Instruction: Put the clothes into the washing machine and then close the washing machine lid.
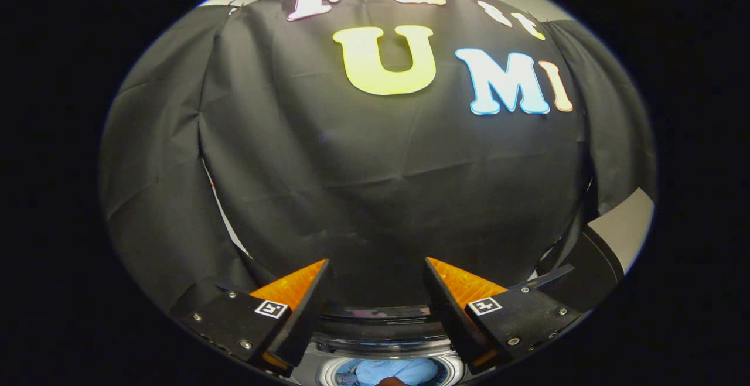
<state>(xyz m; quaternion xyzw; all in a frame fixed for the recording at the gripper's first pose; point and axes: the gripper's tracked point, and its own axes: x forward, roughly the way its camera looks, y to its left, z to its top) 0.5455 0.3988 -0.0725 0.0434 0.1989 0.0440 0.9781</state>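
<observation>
The booth's black cloth wall (375, 187) stood well beyond the fingers and spanned the whole field ahead of them, hanging in creased panels with a seam running down on the left side. A pale surface (624, 231) showed past the cloth's edge, off to the right of the right finger. The room between the fingertips and the cloth was unobstructed. The washing machine (384, 339) lay below and between the fingers, its dark raised lid and curved rim crossing the gap from one finger to the other. Beneath that rim, the round drum opening (451, 368) sat nearer than the fingertips, ringed in pale metal. Light blue clothes (395, 370) lay inside the drum, directly under the gap. The gripper (376, 266) was held with its fingers spread wide apart; nothing lay between them, and neither finger touched the cloth, the lid or the clothes. Each finger body carried a small square marker (272, 308) on its upper face.
</observation>
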